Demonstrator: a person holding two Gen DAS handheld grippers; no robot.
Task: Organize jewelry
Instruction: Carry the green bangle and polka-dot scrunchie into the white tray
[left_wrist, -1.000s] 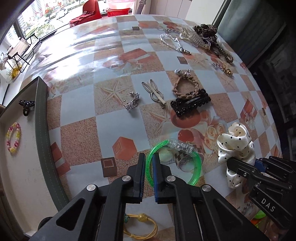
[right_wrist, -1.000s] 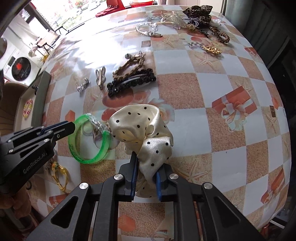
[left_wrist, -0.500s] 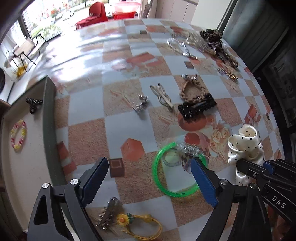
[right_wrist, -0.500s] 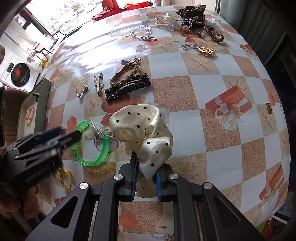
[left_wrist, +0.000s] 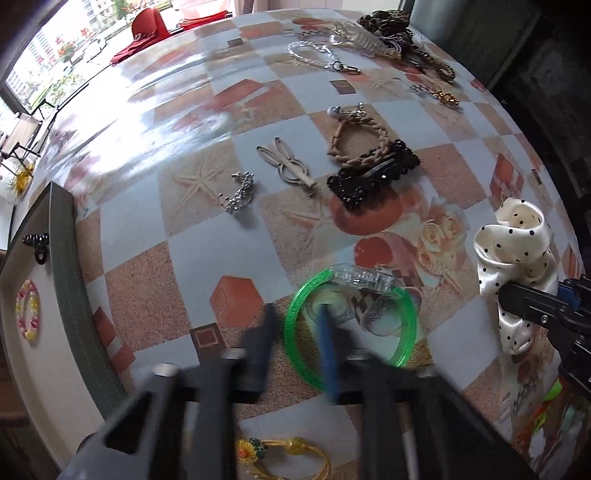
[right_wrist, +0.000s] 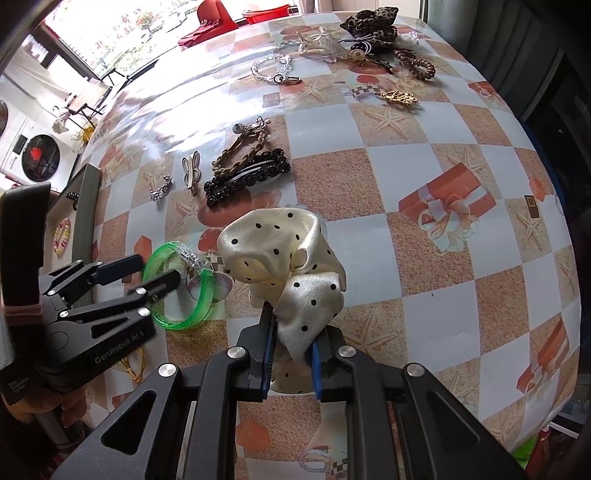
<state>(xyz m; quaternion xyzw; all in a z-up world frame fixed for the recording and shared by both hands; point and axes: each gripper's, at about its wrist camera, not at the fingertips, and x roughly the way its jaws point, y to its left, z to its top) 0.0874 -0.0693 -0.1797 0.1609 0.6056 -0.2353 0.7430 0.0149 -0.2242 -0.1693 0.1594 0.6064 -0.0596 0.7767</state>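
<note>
Our left gripper (left_wrist: 295, 343) has just been closing, its jaws straddling the near rim of the green bangle (left_wrist: 351, 317) on the table. Our right gripper (right_wrist: 290, 354) pinches the dotted scrunchie (right_wrist: 284, 266). Next, we judge: lift the bangle to the tray (left_wrist: 68, 295).

I've got the cream polka-dot scrunchie (right_wrist: 284, 269) bunched up mid-frame, pinched at its lower fold. The green bangle (left_wrist: 351, 314) lies flat lower-centre in the left view, a clear clip (left_wrist: 364, 277) on its top edge.
</note>
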